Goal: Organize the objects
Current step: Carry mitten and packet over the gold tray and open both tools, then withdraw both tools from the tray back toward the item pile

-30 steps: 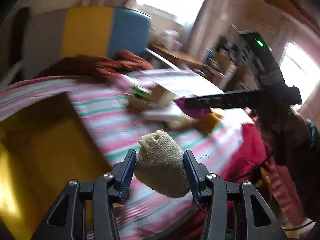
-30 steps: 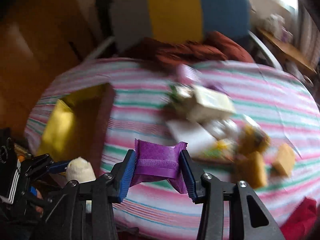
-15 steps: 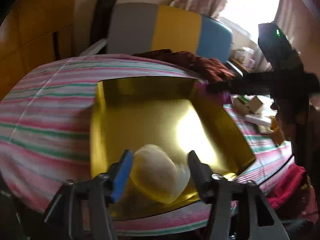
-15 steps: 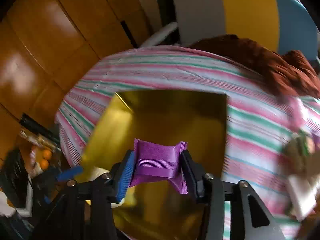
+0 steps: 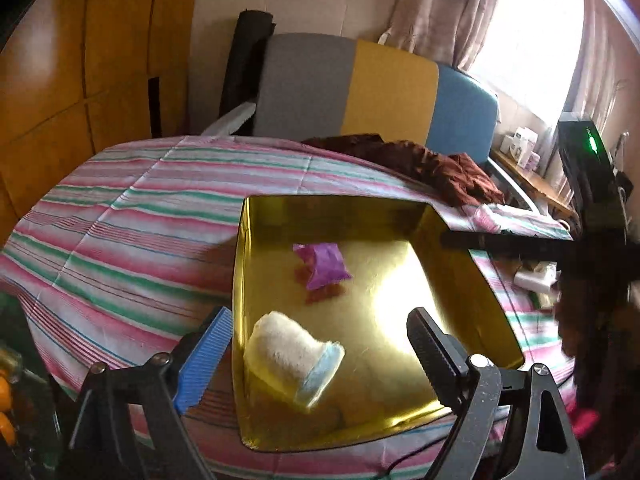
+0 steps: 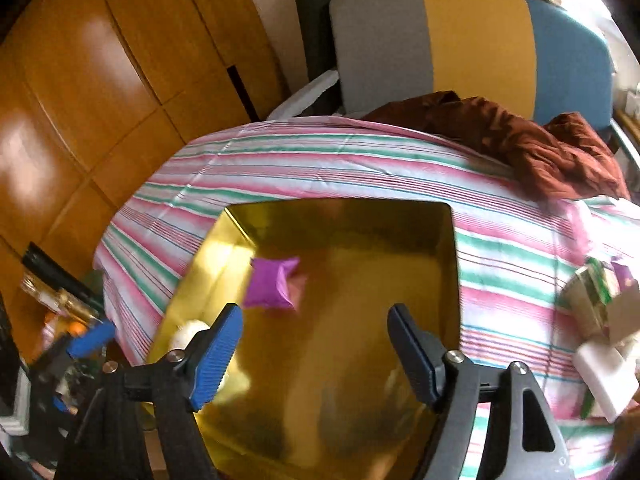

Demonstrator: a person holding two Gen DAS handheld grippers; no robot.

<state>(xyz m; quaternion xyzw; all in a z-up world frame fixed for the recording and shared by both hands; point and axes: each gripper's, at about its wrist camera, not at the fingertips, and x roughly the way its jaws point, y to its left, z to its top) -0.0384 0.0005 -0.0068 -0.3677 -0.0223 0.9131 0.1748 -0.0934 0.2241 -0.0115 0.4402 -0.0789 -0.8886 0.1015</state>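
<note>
Striped tablecloth under gold tray, sofa behind. Nearest: left gripper spread wide, holding nothing; right gripper likewise agape, empty. Cream sock lying in tray's near-left corner; soft, light, squashy, prob. best pinched mid-body. Farther in: purple packet, crinkly, slick, light; grab by flat sides. More bits on cloth at right, unsorted.

The left gripper hangs with its jaws spread wide over the near edge of a gold tray on the striped tablecloth. A cream sock lies near the tray's near left corner. A purple packet lies farther in, toward the tray's far edge, apart from the sock.
</note>
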